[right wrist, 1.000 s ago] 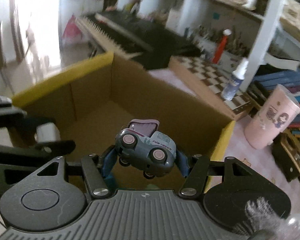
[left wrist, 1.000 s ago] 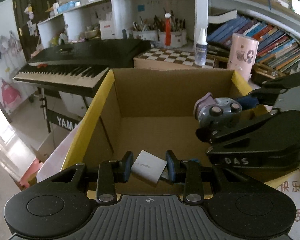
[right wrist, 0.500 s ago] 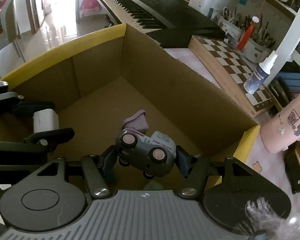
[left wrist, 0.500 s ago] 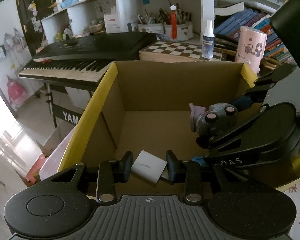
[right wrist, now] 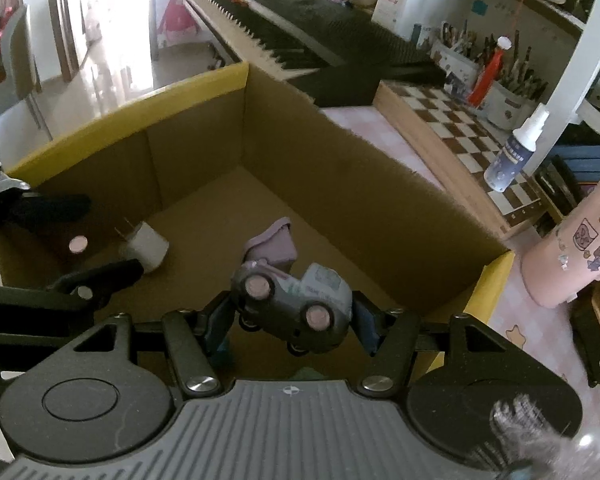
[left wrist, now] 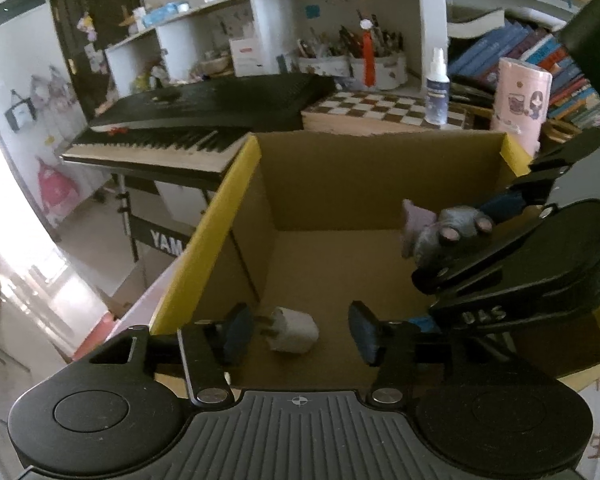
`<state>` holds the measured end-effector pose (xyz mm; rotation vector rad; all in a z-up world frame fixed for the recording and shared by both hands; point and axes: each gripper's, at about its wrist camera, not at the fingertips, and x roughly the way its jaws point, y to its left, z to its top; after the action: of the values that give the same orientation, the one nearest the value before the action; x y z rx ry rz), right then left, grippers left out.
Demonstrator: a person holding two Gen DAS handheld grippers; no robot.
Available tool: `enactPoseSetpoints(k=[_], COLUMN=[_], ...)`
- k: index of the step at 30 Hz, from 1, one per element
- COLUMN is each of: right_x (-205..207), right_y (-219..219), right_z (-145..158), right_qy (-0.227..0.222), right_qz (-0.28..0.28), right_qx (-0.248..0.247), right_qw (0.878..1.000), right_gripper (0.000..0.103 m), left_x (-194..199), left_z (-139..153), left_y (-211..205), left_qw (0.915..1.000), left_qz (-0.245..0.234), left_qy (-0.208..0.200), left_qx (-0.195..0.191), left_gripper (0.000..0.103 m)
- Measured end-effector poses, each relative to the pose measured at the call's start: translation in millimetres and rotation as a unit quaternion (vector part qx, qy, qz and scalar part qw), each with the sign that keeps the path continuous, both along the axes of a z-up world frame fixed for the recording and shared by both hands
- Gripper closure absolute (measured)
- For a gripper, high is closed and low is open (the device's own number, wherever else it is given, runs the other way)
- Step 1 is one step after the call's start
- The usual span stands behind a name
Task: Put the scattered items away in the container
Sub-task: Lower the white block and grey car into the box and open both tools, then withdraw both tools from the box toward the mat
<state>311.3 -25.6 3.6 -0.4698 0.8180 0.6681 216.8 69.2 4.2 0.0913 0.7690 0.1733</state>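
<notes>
An open cardboard box with yellow-edged flaps is the container; it also shows in the right wrist view. My left gripper is open above the box's near left corner. A white plug adapter lies loose below it on the box floor, also seen in the right wrist view. My right gripper is shut on a grey toy car with pink wheels and holds it over the box. The car shows in the left wrist view.
A black keyboard stands behind the box on the left. A chessboard, a spray bottle and a pink cup sit behind it on the right. Bookshelves fill the back wall.
My left gripper has opened and the white plug adapter has dropped out of it onto the box floor. My right gripper still holds the toy car, now lower over the box.
</notes>
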Motion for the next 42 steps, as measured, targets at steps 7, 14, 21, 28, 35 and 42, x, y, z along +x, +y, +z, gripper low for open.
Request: enactPoseSetpoints(k=[7, 14, 21, 28, 35, 42], right_x=[-9.0, -40.9, -75.2, -113.0, -161.5, -202.4], right_y=[-18.8, -32.3, -52.1, -77.4, -89.1, -91.5], right_z=[24.7, 43.1, 57.7, 58.8, 47.7, 38.2], right_qy=[-0.032, -0.083, -0.123, -0.146, -0.174, -0.189], right_qz=[-0.050, -0.085, -0.141, -0.216, -0.267, -0.310], right_qx=[0.062, 0.096, 0.124, 0.153, 0.143, 0.130], right_qw=[0.996, 0.988, 0.974, 0.953, 0.937, 0.922], right_gripper=[0.034, 0.032, 0.032, 0.032, 0.033, 0.033], left_x=[-14.6, -30.1, -49.2, -70.0, -95.0, -120.7], left_z=[13.7, 31.5, 40.9, 40.9, 36.6, 30.9], left_y=[0.0, -0.9, 15.3, 30.6, 43.4, 48.6], left_qw=[0.9990, 0.9960, 0.9931, 0.9908, 0.9896, 0.9896], left_qz=[-0.014, -0.024, -0.002, 0.013, 0.010, 0.007], left_qy=[-0.038, -0.084, -0.108, -0.118, -0.112, -0.106], left_qx=[-0.016, -0.020, -0.044, -0.066, -0.090, -0.097], left_gripper=[0.027, 0.023, 0.021, 0.021, 0.021, 0.021])
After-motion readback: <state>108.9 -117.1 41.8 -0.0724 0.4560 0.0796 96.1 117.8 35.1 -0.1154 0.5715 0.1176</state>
